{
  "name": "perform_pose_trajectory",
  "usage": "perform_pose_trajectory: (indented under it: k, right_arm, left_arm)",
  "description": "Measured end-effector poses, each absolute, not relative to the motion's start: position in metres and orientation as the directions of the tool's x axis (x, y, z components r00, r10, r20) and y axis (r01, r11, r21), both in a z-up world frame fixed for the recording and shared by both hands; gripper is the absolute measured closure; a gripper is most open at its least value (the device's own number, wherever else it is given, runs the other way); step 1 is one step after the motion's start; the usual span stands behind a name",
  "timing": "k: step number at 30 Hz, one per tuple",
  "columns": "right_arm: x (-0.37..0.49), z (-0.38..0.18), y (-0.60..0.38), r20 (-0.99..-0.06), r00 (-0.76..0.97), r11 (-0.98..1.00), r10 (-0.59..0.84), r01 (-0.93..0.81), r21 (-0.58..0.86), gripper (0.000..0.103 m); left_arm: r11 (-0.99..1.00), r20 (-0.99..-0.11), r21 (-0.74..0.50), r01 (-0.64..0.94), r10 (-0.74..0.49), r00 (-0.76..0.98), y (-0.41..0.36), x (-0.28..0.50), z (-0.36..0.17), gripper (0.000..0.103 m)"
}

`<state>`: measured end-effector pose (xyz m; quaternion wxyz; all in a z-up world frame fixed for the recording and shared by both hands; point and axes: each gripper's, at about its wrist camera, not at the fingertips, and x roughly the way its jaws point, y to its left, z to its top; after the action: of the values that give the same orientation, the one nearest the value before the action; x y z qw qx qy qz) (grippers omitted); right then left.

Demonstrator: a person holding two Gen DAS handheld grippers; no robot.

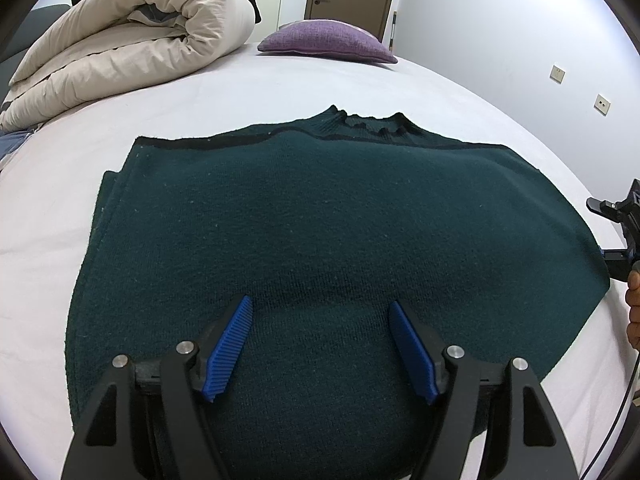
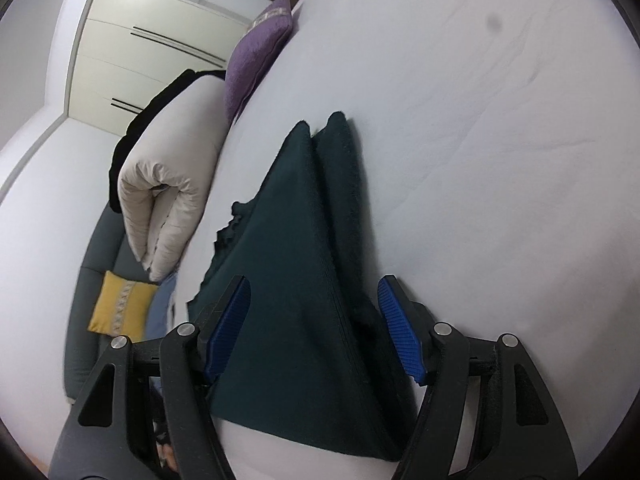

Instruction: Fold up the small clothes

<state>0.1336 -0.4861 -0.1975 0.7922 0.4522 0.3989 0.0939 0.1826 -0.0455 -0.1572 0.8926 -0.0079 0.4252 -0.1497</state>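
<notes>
Dark green knit sweater lies flat on white bed sheet, collar at far edge. Left gripper hovers over near hem, blue ribbed pads spread apart. Rolled beige duvet far left, purple cushion behind. Right gripper at right edge.

Rolled duvet, purple cushion

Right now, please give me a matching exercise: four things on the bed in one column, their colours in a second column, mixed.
Things:
1. sweater
2. cushion
3. duvet
4. left gripper pads

Colours:
A. beige
B. blue
C. dark green
D. purple

Pairs: 1-C, 2-D, 3-A, 4-B
</notes>
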Motion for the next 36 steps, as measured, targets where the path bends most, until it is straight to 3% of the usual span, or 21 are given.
perform_pose_trajectory:
  k: [7, 11, 20, 23, 27, 36]
  right_arm:
    - [0.144, -0.2, -0.482, -0.556, 0.593, 0.563, 0.582, 0.199, 0.802, 0.043]
    - [0.146, -0.203, -0.477, -0.562, 0.578, 0.551, 0.591, 0.22, 0.805, 0.059]
    - [0.146, -0.209, -0.447, -0.612, 0.528, 0.589, 0.589, 0.239, 0.772, 0.085]
    - [0.139, -0.211, -0.444, -0.623, 0.536, 0.601, 0.57, 0.245, 0.761, 0.088]
    - [0.131, -0.21, -0.439, -0.622, 0.56, 0.607, 0.548, 0.245, 0.756, 0.089]
    - [0.139, -0.215, -0.443, -0.614, 0.561, 0.595, 0.556, 0.247, 0.765, 0.089]
  left_arm:
    - [0.954, -0.756, -0.144, 0.263, -0.278, 0.593, -0.046, 0.183, -0.157, 0.029]
    - [0.953, -0.755, -0.149, 0.263, -0.281, 0.592, -0.046, 0.183, -0.157, 0.029]
    - [0.948, -0.748, -0.177, 0.263, -0.303, 0.591, -0.045, 0.185, -0.156, 0.029]
    - [0.944, -0.747, -0.2, 0.261, -0.319, 0.583, -0.043, 0.186, -0.148, 0.029]
    - [0.936, -0.738, -0.266, 0.233, -0.353, 0.576, -0.041, 0.189, -0.13, 0.037]
    - [0.9, -0.733, -0.349, 0.262, -0.436, 0.522, -0.083, 0.243, -0.126, 0.037]
